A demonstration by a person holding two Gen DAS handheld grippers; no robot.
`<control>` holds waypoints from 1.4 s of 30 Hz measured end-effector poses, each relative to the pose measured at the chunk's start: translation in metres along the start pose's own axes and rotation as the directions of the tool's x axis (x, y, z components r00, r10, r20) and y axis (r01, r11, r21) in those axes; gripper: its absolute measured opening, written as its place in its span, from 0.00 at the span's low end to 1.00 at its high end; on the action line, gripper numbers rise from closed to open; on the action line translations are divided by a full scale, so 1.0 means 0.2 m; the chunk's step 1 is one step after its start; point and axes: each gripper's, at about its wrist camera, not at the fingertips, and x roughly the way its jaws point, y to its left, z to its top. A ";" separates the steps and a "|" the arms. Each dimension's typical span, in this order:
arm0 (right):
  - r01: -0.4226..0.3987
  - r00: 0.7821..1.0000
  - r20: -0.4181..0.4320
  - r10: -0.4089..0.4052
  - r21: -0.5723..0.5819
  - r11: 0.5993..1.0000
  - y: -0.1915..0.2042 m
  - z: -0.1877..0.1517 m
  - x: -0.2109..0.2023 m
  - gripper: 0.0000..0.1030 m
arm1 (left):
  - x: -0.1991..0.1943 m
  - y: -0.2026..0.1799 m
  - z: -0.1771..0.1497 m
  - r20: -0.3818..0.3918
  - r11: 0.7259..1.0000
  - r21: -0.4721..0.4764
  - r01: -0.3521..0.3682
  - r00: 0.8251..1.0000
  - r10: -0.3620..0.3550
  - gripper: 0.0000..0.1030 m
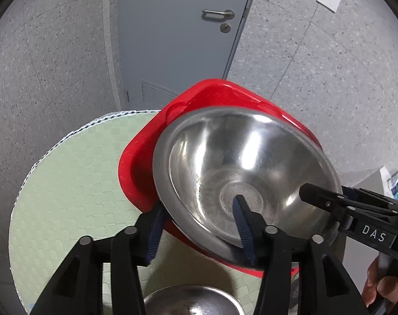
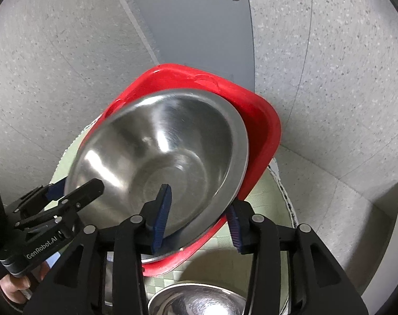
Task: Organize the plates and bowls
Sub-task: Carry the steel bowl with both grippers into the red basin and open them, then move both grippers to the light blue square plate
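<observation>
A large steel bowl [image 1: 238,162] sits in a red square plate [image 1: 220,92], both tilted and lifted above the table. My left gripper [image 1: 199,225] is shut on their near left rim, one finger inside the bowl, one under the plate. My right gripper [image 2: 199,218] is shut on the opposite rim of the bowl [image 2: 159,147] and red plate [image 2: 262,120] the same way. Each gripper shows in the other's view, the right gripper [image 1: 330,199] on the right and the left gripper [image 2: 67,197] on the left.
A round table with a pale green checked cloth [image 1: 75,183] lies below. A second steel bowl [image 1: 193,302] stands on it near the front edge, also in the right wrist view [image 2: 199,302]. A grey door [image 1: 177,39] and speckled floor lie beyond.
</observation>
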 end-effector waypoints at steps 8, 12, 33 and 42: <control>-0.025 1.000 0.001 0.025 0.018 1.000 0.02 -0.03 -0.05 0.61 | -0.07 -0.05 -0.07 0.020 1.000 0.031 0.000 1.000 -0.001 0.67; -0.028 0.999 0.023 0.027 0.030 0.999 0.00 -0.06 -0.09 0.62 | -0.15 -0.06 -0.13 0.058 0.999 0.045 -0.002 0.998 0.000 0.79; 0.016 0.970 0.242 -0.012 -0.017 1.000 0.04 -0.54 -0.46 0.72 | -0.69 -0.15 -0.77 0.292 0.989 0.129 -0.074 0.956 0.034 0.99; 0.017 0.964 0.264 -0.019 0.009 1.000 0.04 -0.68 -0.54 0.74 | -0.89 -0.07 -1.00 0.295 0.987 0.116 -0.108 0.953 0.069 0.99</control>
